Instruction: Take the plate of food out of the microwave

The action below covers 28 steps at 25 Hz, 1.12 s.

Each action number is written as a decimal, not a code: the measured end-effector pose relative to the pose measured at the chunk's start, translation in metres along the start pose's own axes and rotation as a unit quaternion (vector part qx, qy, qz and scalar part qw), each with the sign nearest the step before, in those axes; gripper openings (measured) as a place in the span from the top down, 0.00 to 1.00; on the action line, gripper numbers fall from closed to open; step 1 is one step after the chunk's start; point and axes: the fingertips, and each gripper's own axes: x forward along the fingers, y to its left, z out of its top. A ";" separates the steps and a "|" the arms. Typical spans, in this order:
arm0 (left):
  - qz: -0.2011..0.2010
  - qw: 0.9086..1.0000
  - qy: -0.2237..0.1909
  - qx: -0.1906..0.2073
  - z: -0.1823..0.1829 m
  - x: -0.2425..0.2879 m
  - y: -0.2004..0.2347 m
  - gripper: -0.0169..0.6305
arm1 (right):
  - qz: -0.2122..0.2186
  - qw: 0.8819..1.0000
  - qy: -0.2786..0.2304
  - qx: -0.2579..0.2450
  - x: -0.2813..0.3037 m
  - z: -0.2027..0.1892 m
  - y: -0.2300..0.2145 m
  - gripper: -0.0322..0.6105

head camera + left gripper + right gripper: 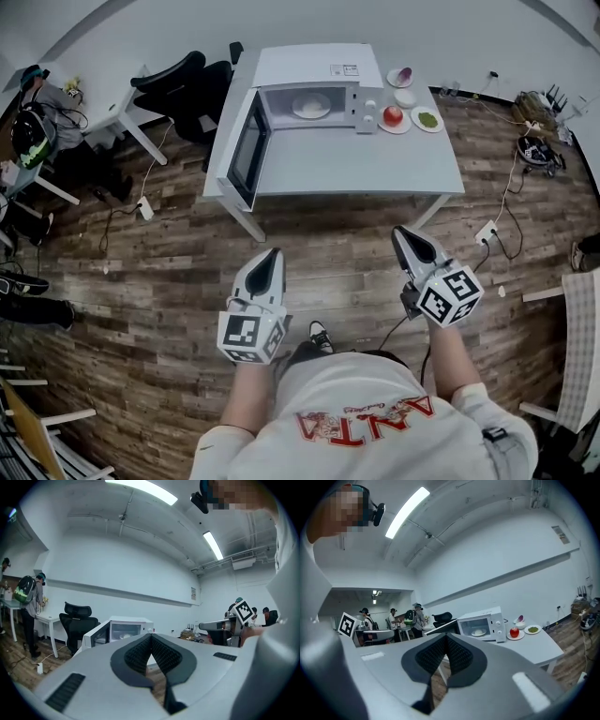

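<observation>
A white microwave (305, 89) stands at the back of a white table (375, 159), its door (246, 150) swung open to the left. Inside it sits a white plate of food (311, 106), also visible in the right gripper view (478, 633). Both grippers hang over the wooden floor, well short of the table. My left gripper (275, 251) is shut and empty, its pads meeting at the tip (151, 637). Level with it, my right gripper (400, 231) is also shut with nothing between its jaws (446, 637).
Right of the microwave stand a plate with a red apple (394, 117), a plate of green food (427, 120) and two more small dishes (401, 77). Black office chairs (183, 89) stand left of the table. Cables and a power strip (487, 232) lie on the floor.
</observation>
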 end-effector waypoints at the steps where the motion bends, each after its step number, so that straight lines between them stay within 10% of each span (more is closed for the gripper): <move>1: -0.002 1.000 0.000 -0.003 0.000 0.002 0.010 0.96 | -0.002 1.000 0.001 0.000 0.010 0.000 0.003 0.95; 14: -0.019 1.000 -0.009 -0.023 0.004 0.036 0.069 0.96 | -0.020 1.000 0.005 -0.009 0.075 0.008 0.008 0.95; 28: -0.019 1.000 -0.001 -0.021 0.018 0.166 0.079 0.96 | 0.004 1.000 0.002 0.010 0.170 0.033 -0.095 0.95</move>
